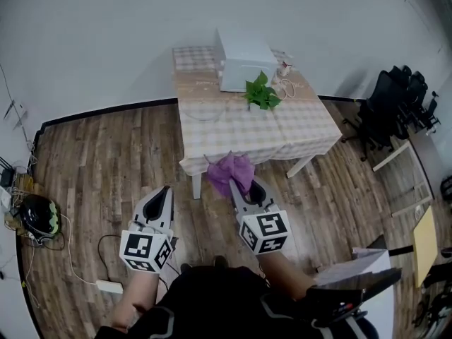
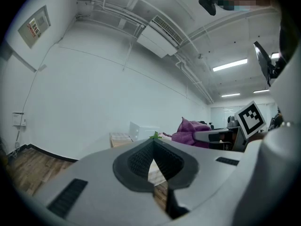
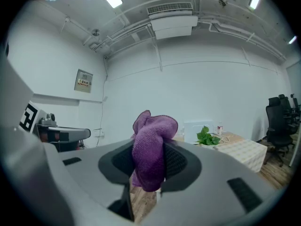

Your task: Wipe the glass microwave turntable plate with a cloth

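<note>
- Wide open over the wood floor [image 1: 106, 154] left of the surface [image 1: 311, 129].
- Free across the surface's near half, up to the plant [image 1: 262, 92].
- Blocked at the far end by the microwave [image 1: 242, 58].
- Hemmed on the right by office chairs [image 1: 399, 101].
- No gap in the right tool [image 1: 239, 184]: filled by the cloth [image 1: 229, 169].
- Underfoot at left, a power strip [image 1: 109, 286].

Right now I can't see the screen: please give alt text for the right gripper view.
The right tool is shut on a purple cloth bunched between its jaws. Behind, a checked table carries a green plant and a white appliance.
</note>
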### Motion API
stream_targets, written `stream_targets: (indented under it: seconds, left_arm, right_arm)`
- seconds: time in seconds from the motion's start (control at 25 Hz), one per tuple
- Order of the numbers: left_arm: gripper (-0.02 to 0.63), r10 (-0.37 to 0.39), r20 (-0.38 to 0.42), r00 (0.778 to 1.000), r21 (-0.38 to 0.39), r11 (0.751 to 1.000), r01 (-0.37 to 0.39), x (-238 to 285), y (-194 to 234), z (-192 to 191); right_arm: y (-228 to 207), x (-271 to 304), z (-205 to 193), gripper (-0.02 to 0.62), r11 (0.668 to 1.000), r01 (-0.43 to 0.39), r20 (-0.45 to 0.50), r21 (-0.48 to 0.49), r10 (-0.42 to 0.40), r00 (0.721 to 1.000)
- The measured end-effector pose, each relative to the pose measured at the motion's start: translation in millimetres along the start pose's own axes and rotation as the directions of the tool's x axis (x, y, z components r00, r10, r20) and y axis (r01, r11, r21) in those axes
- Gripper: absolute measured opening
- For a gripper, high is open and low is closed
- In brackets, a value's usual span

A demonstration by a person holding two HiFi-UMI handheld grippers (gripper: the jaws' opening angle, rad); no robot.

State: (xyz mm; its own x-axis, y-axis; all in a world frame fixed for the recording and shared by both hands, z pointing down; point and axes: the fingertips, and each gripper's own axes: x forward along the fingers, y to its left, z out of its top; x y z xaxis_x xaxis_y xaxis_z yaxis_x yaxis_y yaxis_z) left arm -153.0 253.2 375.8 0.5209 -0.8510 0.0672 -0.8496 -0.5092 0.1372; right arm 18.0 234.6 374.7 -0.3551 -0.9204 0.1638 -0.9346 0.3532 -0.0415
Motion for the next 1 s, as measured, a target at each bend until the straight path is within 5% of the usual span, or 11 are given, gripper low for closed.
stream_targets:
  seconds: [0.64,1.0]
  left_arm:
    - [0.003,-0.034,0.017,0.999,-0.03,0.999,0.034,-17.6,37.2,-9.5]
    - [0.003,0.013,0.007,1.0,-0.014,1.0,-0.013,9.8,56.7,-8.7]
  right_arm:
    - [33.6,17.7,6.2,0.133,0.998,0.021,0.024,-0.052,-0.02,1.0]
    - [18.1,61.1,8.8,0.133,1.0,-0.014,0.037,-0.021,0.015,0.999]
